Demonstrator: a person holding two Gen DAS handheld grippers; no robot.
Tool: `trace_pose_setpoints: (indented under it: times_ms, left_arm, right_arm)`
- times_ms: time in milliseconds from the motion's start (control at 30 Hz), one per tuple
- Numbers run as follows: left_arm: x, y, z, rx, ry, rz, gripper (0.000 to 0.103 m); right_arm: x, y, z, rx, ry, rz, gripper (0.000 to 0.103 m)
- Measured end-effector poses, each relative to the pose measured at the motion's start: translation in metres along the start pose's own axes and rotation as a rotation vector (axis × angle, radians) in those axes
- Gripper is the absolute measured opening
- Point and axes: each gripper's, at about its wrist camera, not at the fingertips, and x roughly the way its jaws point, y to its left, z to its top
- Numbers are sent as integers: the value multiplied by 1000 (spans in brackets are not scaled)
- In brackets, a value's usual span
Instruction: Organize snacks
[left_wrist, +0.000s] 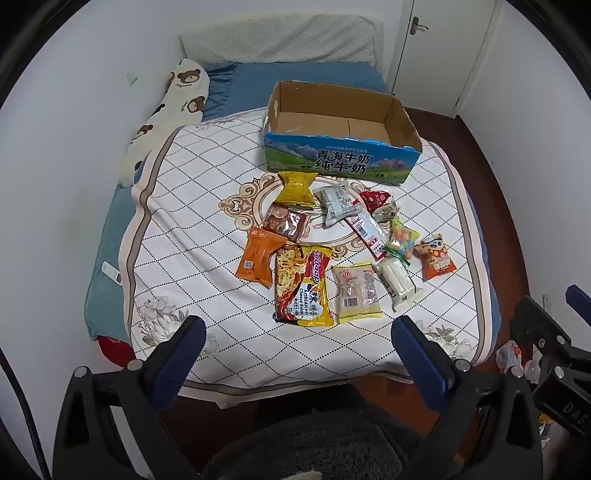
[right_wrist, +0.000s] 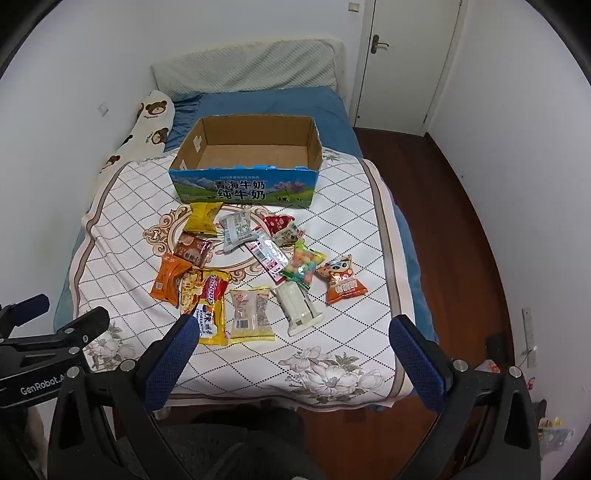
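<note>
Several snack packets lie on a quilted blanket on the bed: a Sedaap noodle pack, an orange packet, a yellow packet, a pale biscuit pack and an orange panda pack. An open, empty cardboard milk box stands behind them. My left gripper and right gripper are both open and empty, held above the bed's near edge.
A bear-print pillow lies along the left wall. A white door and dark wood floor are to the right. A dark fuzzy surface is below the grippers.
</note>
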Motion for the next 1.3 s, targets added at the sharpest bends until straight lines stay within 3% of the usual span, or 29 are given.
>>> trace_pose_setpoints:
  times_ms: [1300]
  left_arm:
    - [-15, -3, -1, -3, -18, -2, 103]
  right_arm:
    - [-11, 2, 1, 9, 3, 16, 103]
